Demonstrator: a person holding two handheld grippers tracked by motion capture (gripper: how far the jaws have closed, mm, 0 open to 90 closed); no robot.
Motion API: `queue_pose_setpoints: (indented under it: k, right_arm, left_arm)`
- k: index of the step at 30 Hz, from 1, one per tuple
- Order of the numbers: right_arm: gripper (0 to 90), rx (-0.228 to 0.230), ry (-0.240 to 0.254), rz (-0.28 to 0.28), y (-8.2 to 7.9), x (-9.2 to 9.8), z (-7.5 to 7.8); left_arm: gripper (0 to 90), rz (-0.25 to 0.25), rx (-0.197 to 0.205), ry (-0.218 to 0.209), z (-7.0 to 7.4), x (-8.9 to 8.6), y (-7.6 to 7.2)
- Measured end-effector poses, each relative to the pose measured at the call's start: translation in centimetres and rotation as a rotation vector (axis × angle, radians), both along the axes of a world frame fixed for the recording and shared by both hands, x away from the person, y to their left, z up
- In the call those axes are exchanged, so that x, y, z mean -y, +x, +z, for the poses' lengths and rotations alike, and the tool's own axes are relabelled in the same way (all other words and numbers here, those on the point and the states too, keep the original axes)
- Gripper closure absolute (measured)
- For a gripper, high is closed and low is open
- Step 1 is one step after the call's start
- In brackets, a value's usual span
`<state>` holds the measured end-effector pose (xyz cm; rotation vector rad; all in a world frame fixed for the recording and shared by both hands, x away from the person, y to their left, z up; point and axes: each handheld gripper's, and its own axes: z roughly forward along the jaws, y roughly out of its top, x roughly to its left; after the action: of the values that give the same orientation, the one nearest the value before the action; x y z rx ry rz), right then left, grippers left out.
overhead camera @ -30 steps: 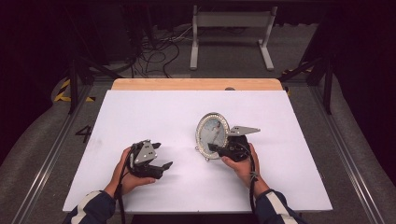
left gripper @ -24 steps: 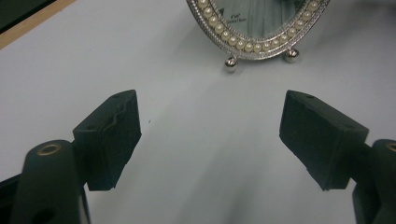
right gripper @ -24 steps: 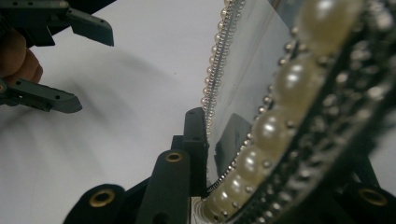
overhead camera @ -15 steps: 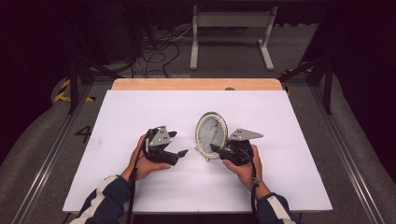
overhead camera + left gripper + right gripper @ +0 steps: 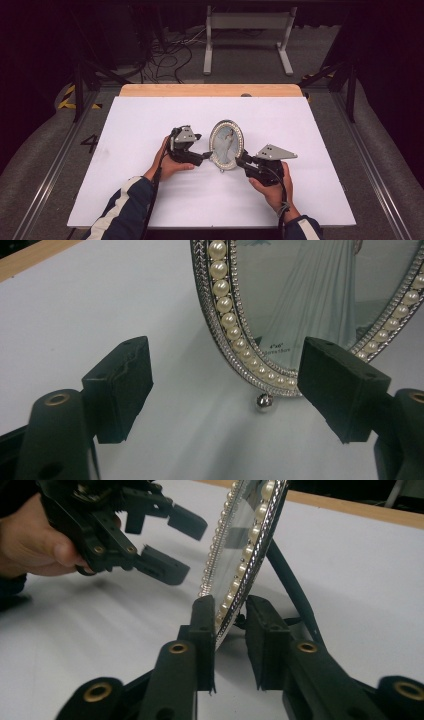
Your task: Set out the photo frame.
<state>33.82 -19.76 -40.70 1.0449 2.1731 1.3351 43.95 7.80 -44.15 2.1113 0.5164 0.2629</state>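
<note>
An oval picture frame [image 5: 226,145] with a pearl-studded silver rim stands upright at the middle of the white table [image 5: 150,200]. My right gripper [image 5: 240,161] is shut on its lower right rim; in the right gripper view the rim [image 5: 245,540] runs down between the two jaws [image 5: 230,630]. The frame's black back leg [image 5: 292,590] slants down behind it. My left gripper [image 5: 206,156] is open just left of the frame's lower edge. In the left gripper view the frame [image 5: 300,300] and its small ball foot [image 5: 264,401] lie between the spread jaws [image 5: 230,385], apart from both.
A wooden strip [image 5: 210,90] borders the table's far edge. Beyond it, on the floor, are loose cables [image 5: 170,55] and a grey metal stand [image 5: 247,30]. Bare white table lies to the left, to the right and in front of both hands.
My left gripper has moved right and forward, up to the frame's left side. The right gripper has tipped the frame from tilted to upright.
</note>
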Motion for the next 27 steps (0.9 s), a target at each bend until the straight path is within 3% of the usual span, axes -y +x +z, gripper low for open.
queue_pose_setpoints:
  k: [4,6,11,14,16,22,27]
  right_arm:
    - [80.2,0.019,0.019,-0.01,-0.2,0.1,0.1]
    - [80.5,0.027,0.017,-0.016,-0.3,0.1,0.1]
    - [82.2,0.041,0.021,-0.033,-0.4,-0.1,0.2]
    - [82.8,0.042,0.023,-0.041,-0.4,-0.1,0.2]
    - [82.8,0.038,0.022,-0.048,-0.4,-0.2,0.3]
    - [82.9,0.033,0.024,-0.049,-0.4,-0.2,0.2]
    - [81.5,0.021,0.019,-0.05,0.0,0.4,0.5]
  left_arm:
    - [23.6,-0.003,-0.034,-0.031,-0.3,0.7,0.6]
    - [24.4,0.0,-0.036,-0.019,-0.6,1.1,0.7]
    - [28.7,-0.038,-0.045,-0.02,-0.7,1.6,0.7]
    - [34.2,-0.089,-0.087,-0.04,-0.9,1.8,0.7]
    - [32.0,-0.09,-0.083,-0.014,-0.9,2.0,0.5]
    - [36.8,-0.092,-0.111,-0.032,-0.9,1.6,0.6]
    - [40.1,-0.119,-0.085,-0.005,-0.9,1.3,-0.1]
